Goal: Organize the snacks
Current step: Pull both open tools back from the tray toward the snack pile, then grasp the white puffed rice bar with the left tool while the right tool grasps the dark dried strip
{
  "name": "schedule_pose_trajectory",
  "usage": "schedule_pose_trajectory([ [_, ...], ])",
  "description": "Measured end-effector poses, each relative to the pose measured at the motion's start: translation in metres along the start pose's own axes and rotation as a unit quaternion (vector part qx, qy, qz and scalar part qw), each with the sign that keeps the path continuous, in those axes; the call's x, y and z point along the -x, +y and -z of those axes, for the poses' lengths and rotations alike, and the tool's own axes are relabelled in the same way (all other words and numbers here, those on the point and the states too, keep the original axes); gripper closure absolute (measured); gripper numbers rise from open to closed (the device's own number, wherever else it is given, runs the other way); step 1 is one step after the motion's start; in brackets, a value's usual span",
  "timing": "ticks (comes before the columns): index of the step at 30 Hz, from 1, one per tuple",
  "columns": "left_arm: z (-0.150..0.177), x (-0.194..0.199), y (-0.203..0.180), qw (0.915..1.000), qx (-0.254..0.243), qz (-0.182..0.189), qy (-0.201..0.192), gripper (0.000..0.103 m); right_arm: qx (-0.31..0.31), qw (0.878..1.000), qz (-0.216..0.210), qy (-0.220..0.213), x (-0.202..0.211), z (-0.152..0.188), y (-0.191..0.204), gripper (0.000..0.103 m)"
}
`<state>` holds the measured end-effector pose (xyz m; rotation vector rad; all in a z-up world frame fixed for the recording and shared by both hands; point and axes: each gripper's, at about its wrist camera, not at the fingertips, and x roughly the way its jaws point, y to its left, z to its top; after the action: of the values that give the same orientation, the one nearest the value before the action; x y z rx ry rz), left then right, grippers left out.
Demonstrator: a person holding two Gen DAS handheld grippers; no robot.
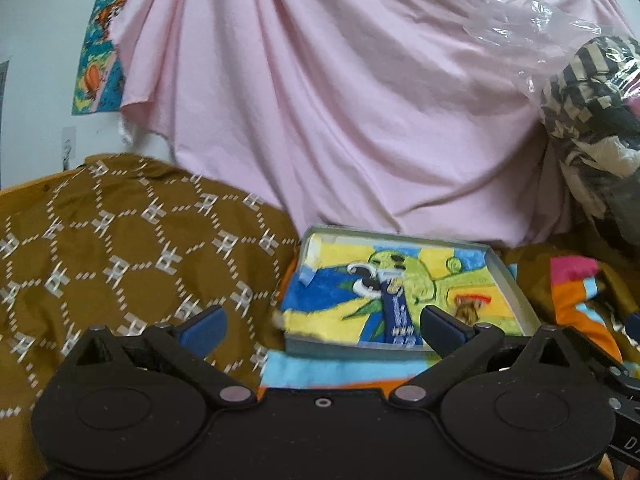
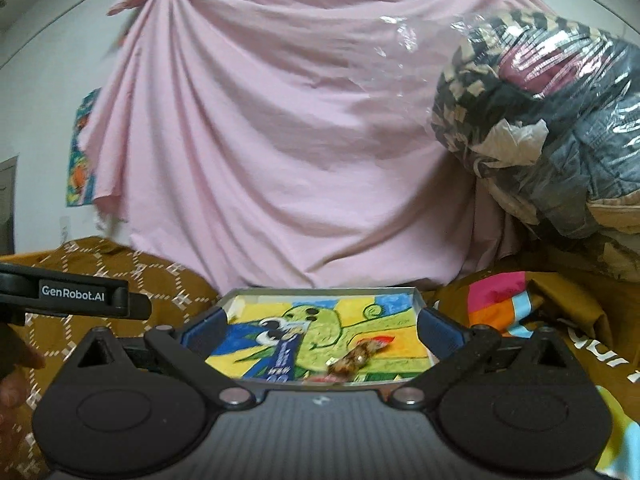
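A shallow grey tray (image 1: 516, 284) lined with a bright cartoon drawing lies on the brown patterned cloth; its rim (image 2: 328, 290) also shows in the right wrist view. Inside lie a dark blue snack packet (image 1: 398, 316) and a brown wrapped snack (image 1: 466, 312); the same blue packet (image 2: 282, 360) and brown snack (image 2: 354, 358) appear in the right wrist view. My left gripper (image 1: 322, 322) stands open in front of the tray, nothing between its blue fingertips. My right gripper (image 2: 320, 330) is open too, empty, just short of the tray's near edge.
A pink sheet (image 2: 280, 140) hangs behind the tray. A clear plastic bag of clothes (image 2: 540, 128) bulges at the right. Brown patterned cloth (image 1: 120, 240) covers the left side, and a colourful cloth (image 1: 576, 304) lies right of the tray. The left gripper's body (image 2: 72, 294) juts in from the left.
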<state>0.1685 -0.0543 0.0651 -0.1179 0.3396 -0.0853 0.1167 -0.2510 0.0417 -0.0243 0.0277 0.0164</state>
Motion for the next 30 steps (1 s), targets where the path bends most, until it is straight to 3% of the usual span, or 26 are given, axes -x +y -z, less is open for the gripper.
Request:
schedule_pose_trajectory([
  [9,0.024,0.051,0.03,0.9995,-0.021,-0.016,0.016,0.001,0.039,0.999,-0.008,0.006,0.047,0.01,0.027,0.0],
  [16,0.038,0.079,0.045,0.9988,-0.037,-0.012,0.031,0.001,0.035,0.999,-0.016,0.039,0.069,0.018,0.035,0.0],
  [25,0.066,0.076,0.061,0.9933,-0.012,-0.021,0.113,0.001,0.057,0.986,-0.03,0.157,0.066,0.035,0.045,0.0],
  [30,0.071,0.074,0.054,0.9914,-0.042,-0.016,0.123,0.001,0.065,0.975,-0.039,0.21,0.058,0.049,0.052,0.0],
])
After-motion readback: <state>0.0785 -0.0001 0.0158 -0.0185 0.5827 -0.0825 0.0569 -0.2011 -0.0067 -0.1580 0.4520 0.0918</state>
